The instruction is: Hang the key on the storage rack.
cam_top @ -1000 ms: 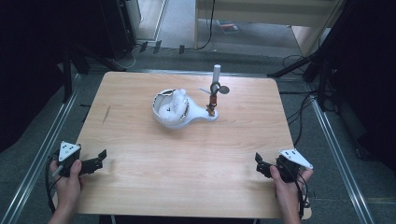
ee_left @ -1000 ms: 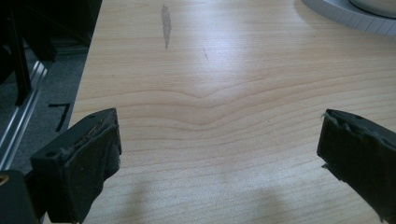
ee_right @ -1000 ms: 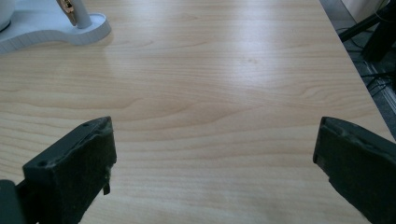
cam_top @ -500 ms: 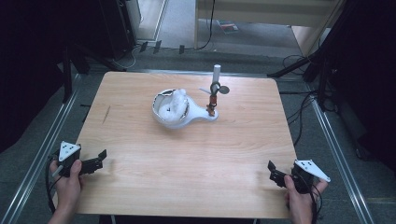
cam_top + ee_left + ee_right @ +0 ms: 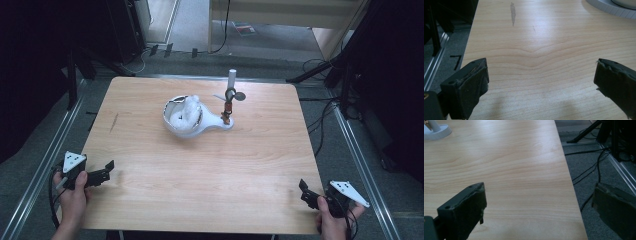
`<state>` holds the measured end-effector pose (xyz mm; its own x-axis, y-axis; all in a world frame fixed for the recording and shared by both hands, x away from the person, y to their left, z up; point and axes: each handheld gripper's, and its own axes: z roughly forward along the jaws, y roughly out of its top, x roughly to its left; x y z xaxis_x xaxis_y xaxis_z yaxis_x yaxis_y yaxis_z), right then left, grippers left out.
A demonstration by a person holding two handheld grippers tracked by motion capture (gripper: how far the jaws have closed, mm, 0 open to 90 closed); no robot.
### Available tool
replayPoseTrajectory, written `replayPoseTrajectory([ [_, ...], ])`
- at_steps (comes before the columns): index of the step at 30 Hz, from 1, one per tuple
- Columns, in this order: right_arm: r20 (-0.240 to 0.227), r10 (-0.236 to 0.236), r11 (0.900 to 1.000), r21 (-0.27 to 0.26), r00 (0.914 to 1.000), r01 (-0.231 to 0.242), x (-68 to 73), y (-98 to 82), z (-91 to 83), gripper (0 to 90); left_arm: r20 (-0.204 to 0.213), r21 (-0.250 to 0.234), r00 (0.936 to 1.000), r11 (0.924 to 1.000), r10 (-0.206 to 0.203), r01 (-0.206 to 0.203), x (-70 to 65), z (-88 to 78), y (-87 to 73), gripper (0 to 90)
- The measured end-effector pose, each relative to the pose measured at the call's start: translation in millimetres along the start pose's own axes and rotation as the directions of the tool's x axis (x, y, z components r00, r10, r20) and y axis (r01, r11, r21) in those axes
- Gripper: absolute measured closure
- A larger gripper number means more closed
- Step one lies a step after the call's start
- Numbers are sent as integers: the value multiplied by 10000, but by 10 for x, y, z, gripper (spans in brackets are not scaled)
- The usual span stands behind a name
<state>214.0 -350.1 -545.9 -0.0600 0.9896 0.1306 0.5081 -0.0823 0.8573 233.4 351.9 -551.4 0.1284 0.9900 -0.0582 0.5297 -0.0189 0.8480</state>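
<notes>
A white bowl-shaped stand (image 5: 186, 118) with a white lump in it sits at the table's far middle. A thin upright post (image 5: 230, 97) with a small round piece rises from its right end. The stand's ribbed rim (image 5: 609, 7) shows at the top right of the left gripper view, and its foot (image 5: 436, 131) at the top left of the right gripper view. My left gripper (image 5: 106, 171) rests open at the near left corner, nothing between its jaws. My right gripper (image 5: 304, 192) is open at the near right corner, with one jaw over the table's edge.
The wooden table (image 5: 210, 170) has a dark streak (image 5: 113, 122) near its left side. Metal rails (image 5: 55, 145) run along both sides of it. Cables (image 5: 320, 120) lie on the grey floor to the right, and dark stands are at the back.
My right gripper has drawn back toward the near right corner and outward to the table's edge. The left gripper and the white stand have stayed put.
</notes>
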Motion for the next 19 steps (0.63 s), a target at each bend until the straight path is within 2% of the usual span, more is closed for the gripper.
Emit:
replayPoseTrajectory([
  [5, 12, 68, 10000, -21, 10000, -68, -27, -28, -39, 0, 7, 2, 10000, 10000, 1, -1, 0, 0, 0, 4],
  [10, 77, -162, 9999, -16, 9998, 162, -4, -31, -38, 4, -14, 19, 10000, 10000, 83, -83, 0, 0, 1, 4],
  [15, 52, -57, 9999, 119, 10000, 56, 17, -30, -27, 4, 14, 48, 9999, 9999, 101, -101, 0, 0, 1, 4],
  [19, 82, -288, 9994, 168, 9996, 286, 28, -28, -16, 5, -16, 47, 9999, 9999, 138, -138, -4, 5, 2, 4],
])
